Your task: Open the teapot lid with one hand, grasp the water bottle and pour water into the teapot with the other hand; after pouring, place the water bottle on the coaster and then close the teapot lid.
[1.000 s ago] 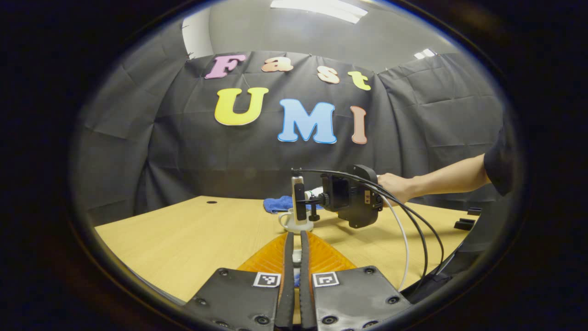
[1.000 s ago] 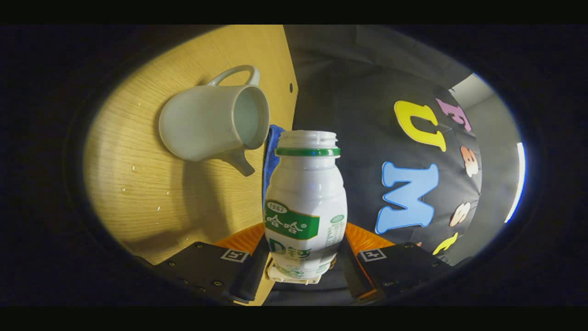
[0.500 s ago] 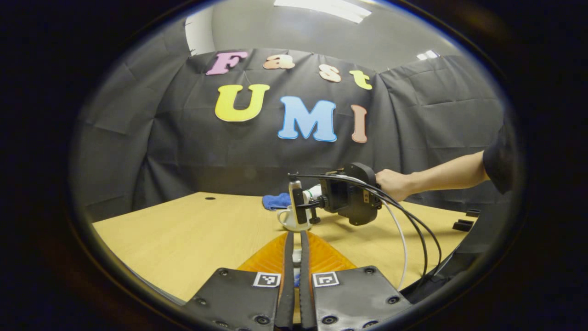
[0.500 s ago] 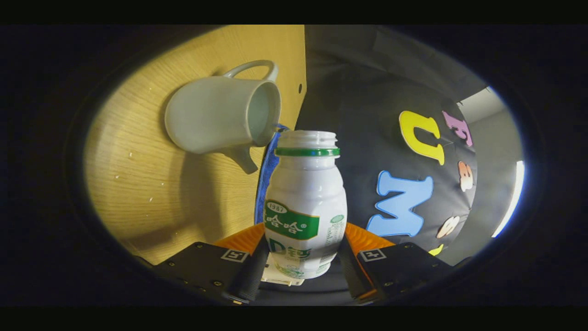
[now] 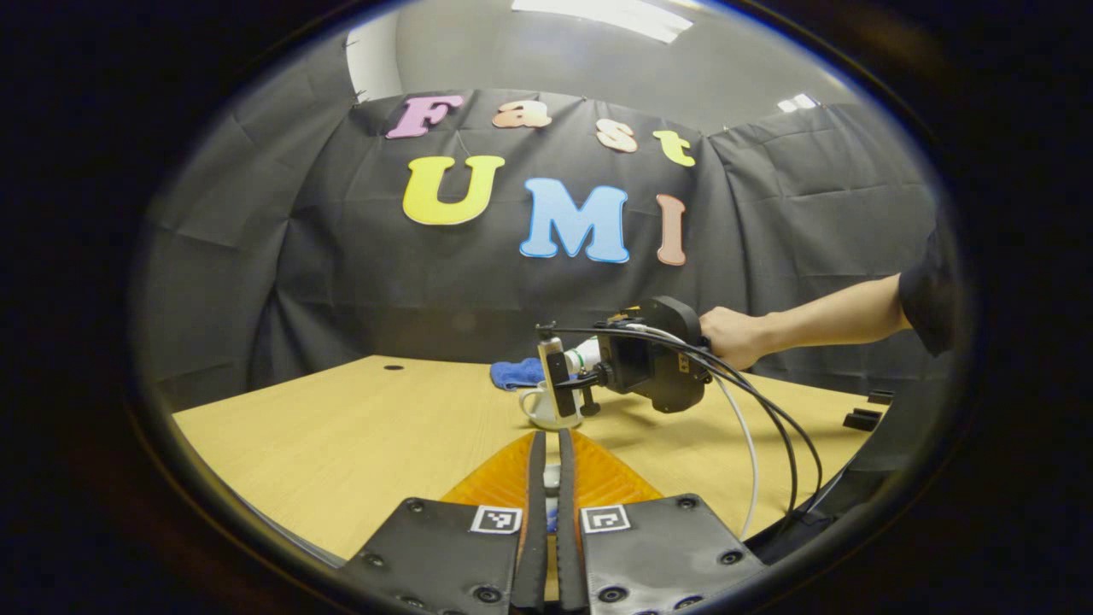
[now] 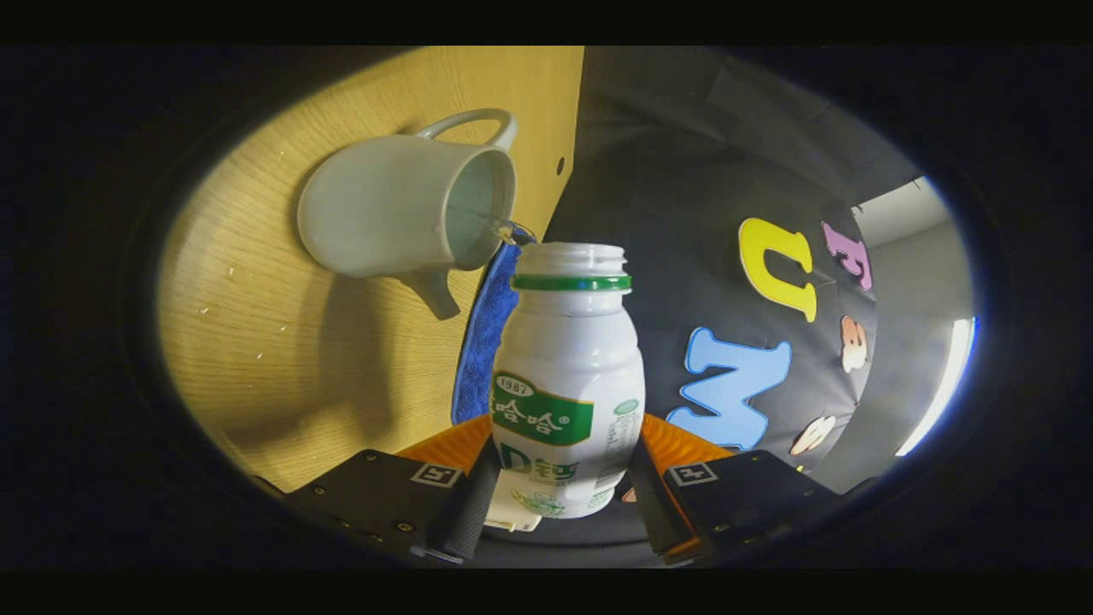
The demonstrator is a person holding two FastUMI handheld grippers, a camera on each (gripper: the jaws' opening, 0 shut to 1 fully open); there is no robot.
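Right gripper pinches the water bottle tipped sideways, mouth at the open teapot on the table so water runs in; left gripper, fingers pressed together, waits nearby.

One teapot, one water bottle, one blue cloth.
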